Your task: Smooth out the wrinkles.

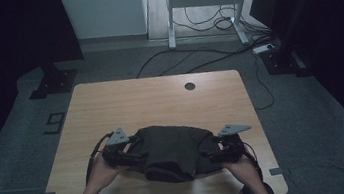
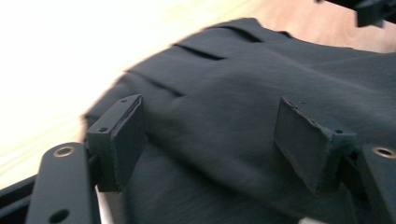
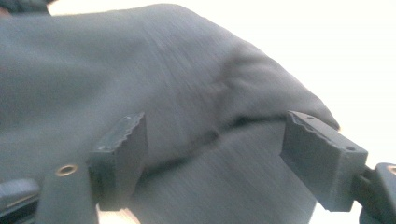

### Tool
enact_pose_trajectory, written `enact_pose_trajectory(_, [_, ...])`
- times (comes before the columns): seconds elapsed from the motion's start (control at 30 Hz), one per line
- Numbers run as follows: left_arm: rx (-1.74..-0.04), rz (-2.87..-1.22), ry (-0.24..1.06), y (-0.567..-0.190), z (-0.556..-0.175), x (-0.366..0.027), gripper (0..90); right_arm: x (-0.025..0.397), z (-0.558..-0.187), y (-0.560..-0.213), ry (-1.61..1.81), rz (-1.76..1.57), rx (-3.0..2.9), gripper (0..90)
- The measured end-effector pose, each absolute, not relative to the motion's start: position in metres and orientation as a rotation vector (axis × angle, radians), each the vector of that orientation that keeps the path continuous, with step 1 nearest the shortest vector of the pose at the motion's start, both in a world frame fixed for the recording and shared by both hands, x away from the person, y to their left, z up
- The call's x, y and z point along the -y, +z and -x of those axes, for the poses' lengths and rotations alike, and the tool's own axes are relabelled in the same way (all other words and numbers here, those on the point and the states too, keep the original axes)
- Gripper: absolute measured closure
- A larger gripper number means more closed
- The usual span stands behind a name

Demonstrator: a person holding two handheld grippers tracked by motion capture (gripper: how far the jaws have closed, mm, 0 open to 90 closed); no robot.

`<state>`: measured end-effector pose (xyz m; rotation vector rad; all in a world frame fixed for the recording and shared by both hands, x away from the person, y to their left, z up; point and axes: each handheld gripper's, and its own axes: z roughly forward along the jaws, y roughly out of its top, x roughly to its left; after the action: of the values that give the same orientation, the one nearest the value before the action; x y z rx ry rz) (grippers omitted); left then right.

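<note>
High view, dark cloth (image 1: 174,149) near table (image 1: 160,98) front edge, far half bare

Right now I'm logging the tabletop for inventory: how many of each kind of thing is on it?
Dark folded cloth: 1
Handheld grippers: 2, the left gripper and the right gripper, both open at the cloth's ends
Total: 3

Wooden table (image 1: 160,98) with dark round hole (image 1: 189,86) near far edge. Grey carpet (image 1: 305,125). White desk frame (image 1: 208,1) beyond, black cables (image 1: 205,55) trailing (tangled). Power strip (image 1: 265,48) at right.
</note>
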<state>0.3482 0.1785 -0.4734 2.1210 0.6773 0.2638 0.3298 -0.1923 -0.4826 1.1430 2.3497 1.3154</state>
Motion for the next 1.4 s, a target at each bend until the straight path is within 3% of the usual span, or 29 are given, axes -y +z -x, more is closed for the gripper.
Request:
enact_pose_trajectory(0.23, [-0.712, -2.251, 0.297, -0.503, -0.334, -0.174, 24.2, 0.156, -0.323, -0.499, 1.208, -1.117, -2.409, 15.1])
enact_pose_trajectory(0.43, [-0.769, -2.270, 0.277, -0.521, -0.329, -0.179, 23.9, 0.158, -0.314, -0.526, 1.102, -1.201, -2.401, 15.0])
enact_pose_trajectory(0.8, [-0.806, -2.273, 0.285, -0.529, -0.331, -0.178, 23.5, 0.156, -0.319, -0.540, 1.011, -1.239, -2.382, 15.8])
enact_pose_trajectory(1.4, [-0.909, -2.253, 0.370, -0.534, -0.363, -0.168, 22.1, 0.159, -0.370, -0.544, 1.007, -1.308, -2.330, 14.3])
